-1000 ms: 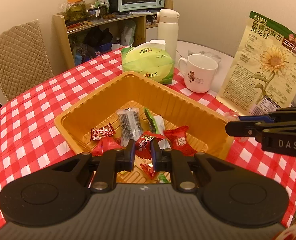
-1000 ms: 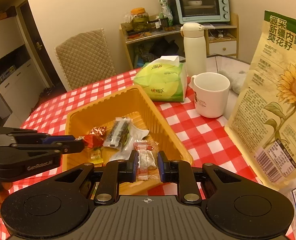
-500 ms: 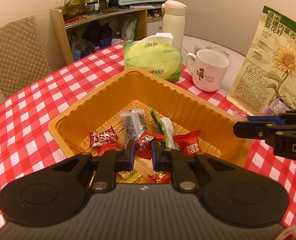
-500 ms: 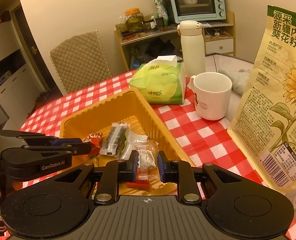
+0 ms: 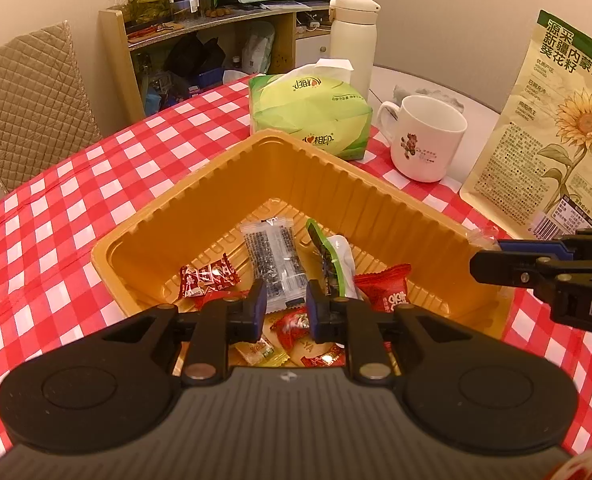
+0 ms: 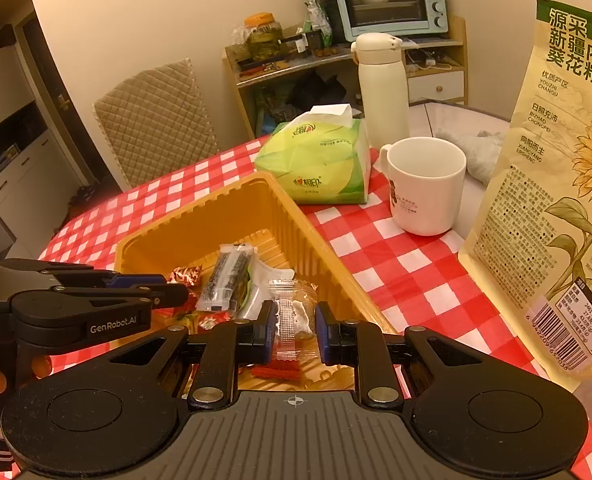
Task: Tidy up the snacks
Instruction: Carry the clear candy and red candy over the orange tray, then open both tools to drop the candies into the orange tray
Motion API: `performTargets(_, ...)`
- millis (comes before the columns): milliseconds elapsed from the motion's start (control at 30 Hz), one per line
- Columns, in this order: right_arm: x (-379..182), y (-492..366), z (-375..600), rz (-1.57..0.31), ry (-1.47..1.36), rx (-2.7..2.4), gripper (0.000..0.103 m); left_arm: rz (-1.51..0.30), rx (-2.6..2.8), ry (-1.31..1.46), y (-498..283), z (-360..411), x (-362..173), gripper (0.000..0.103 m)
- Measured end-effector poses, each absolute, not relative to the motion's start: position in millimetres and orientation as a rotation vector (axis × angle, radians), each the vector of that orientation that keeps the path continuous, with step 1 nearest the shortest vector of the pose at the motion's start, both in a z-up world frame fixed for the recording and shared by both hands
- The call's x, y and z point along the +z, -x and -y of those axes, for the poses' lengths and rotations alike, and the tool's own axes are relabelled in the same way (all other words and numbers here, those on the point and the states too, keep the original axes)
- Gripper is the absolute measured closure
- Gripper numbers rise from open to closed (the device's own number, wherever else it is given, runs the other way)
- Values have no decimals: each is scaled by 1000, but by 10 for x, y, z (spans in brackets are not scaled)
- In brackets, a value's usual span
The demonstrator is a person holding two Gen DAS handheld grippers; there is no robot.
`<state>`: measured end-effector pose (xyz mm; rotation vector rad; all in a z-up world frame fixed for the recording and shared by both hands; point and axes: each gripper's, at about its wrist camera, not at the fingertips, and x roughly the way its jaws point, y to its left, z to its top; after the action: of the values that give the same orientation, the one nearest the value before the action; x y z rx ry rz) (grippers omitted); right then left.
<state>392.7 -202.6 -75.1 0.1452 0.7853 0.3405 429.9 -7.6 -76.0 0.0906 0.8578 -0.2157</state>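
- Left wrist view: left gripper, jaws a little apart with nothing between them, hangs over the near corner of the orange tray at frame centre. Loose snacks lie on the tray floor; a red candy sits directly below the gap. Right gripper enters at right edge; its load hides behind the tray's rim.
- Right wrist view: right gripper, jaws pinching a clear-wrapped snack, long axis upright, held above the tray's near end, lower centre. Judgement: the right is nearer to a drop. Only this view shows the held snack; the left gripper appears side-on at left.
- Tabletop extras: tissue pack, mug, sunflower-seed bag.
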Motion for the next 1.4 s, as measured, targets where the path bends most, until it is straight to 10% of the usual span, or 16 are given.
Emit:
performTargets(833,-782,-4100,1991,-762,-132,337,80,-828,-198,-63,-4145,-38,-606,64)
performTargets(967,-761,-4052,2049,-742,-173,322,36,-829,-187,-49,-4038,-78,-569,57)
performTargets(1400,-599,-3517,2237,-772,-222,375,9,-804,-130,17,-3328,-247,-248,40)
